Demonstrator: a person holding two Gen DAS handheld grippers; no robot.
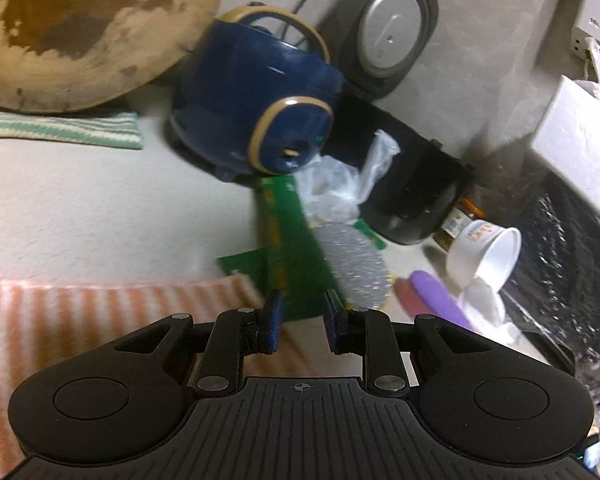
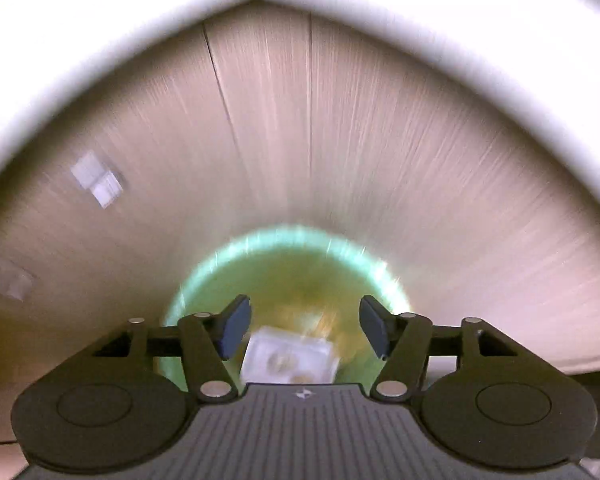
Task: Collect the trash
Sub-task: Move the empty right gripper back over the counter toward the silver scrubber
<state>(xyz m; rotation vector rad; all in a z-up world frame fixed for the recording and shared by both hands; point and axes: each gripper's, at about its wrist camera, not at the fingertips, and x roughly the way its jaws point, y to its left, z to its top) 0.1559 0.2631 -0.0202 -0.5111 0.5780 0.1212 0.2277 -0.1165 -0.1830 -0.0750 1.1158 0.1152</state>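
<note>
Meanwhile left tongs (image 1: 302, 312) pinch green carton (image 1: 284, 248), holding it clear of tabletop (image 1: 100, 208) for binning; right tongs (image 2: 305, 328) spread, empty above green bin (image 2: 288, 280), white tray (image 2: 288, 360) lying inside.

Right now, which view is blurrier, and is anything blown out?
Right wrist view: heavy radial streaks across the brown surface, green bin smeared, top band blown out white; the right gripper itself is sharp, jaws apart with nothing between. Left wrist view: milder blur on the green carton and blue appliance; strong fisheye bending at the edges, no blown-out areas.
</note>
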